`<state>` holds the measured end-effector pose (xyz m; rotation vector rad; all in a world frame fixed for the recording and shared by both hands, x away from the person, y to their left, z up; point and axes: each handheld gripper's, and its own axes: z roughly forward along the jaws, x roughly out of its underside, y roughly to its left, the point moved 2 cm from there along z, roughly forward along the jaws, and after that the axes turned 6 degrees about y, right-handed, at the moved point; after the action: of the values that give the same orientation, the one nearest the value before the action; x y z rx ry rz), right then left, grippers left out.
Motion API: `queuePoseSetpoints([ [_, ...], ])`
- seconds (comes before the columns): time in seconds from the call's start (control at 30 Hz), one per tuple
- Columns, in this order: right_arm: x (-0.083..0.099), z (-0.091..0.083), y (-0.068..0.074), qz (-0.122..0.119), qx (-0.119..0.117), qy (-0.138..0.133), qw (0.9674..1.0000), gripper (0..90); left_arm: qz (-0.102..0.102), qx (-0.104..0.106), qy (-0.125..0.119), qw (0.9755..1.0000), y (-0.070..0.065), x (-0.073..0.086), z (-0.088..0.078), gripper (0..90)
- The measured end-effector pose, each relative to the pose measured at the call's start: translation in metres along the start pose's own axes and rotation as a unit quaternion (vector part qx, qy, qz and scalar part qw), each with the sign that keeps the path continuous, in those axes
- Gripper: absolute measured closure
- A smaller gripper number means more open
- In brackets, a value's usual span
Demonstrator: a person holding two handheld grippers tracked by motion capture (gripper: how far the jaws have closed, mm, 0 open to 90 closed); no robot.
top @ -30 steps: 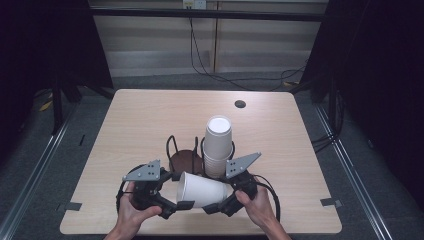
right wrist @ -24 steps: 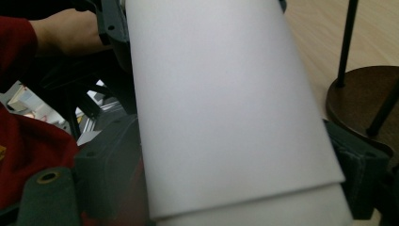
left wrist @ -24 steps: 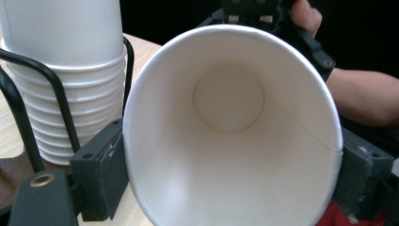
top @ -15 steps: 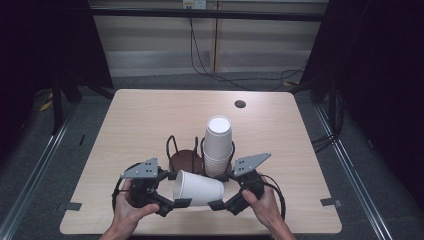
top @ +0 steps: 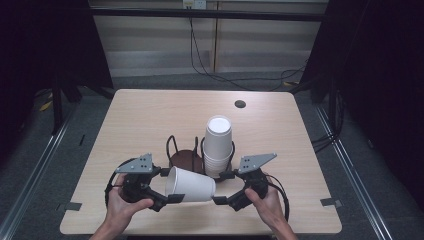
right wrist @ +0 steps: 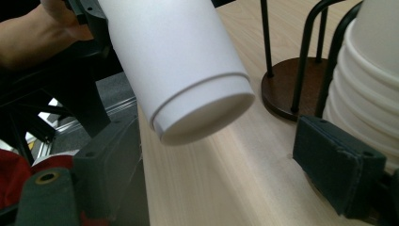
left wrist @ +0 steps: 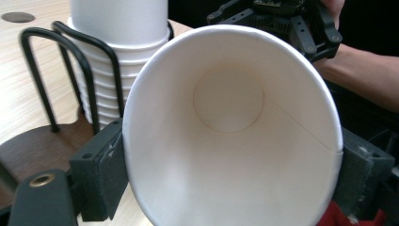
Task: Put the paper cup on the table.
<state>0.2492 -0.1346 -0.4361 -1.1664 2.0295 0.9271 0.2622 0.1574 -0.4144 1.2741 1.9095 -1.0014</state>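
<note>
wooden table, paper cup lying level, mouth toward left tool clamping its rim, right tool parted

No writing to read anywhere here: the paper cup is plain white, the stack of cups carries no print, no label.

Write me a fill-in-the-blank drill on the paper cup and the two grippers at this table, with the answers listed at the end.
1. The left gripper is clamped on the rim end of a single white paper cup that lies on its ____.
2. The right gripper has its jaws ____, with the cup's base between them but not touched.
3. The stack of cups stands in a black ____ holder.
4. The holder's other compartment is ____.

Missing words: side; open; wire; empty
</note>
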Motion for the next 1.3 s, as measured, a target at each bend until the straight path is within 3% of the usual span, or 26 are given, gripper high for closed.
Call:
queuePoseSetpoints([
  [0.43,0.005,-0.003,-0.005,0.021,0.028,-0.009,0.9993,14.1,0.005,-0.009,0.024,0.9996,0.005,0.005,-0.009,14.2],
  [0.87,0.008,-0.008,-0.008,0.031,0.039,-0.019,0.9986,14.1,-0.008,-0.028,0.061,0.9977,0.015,0.003,-0.02,14.2],
  [1.2,0.006,-0.008,-0.005,0.025,0.042,-0.017,0.9987,14.2,-0.017,-0.056,0.095,0.9938,0.019,0.006,-0.032,14.0],
  [1.3,0.007,-0.008,-0.005,0.028,0.043,-0.014,0.9986,14.2,-0.014,-0.072,0.113,0.991,0.019,0.005,-0.037,14.0],
])
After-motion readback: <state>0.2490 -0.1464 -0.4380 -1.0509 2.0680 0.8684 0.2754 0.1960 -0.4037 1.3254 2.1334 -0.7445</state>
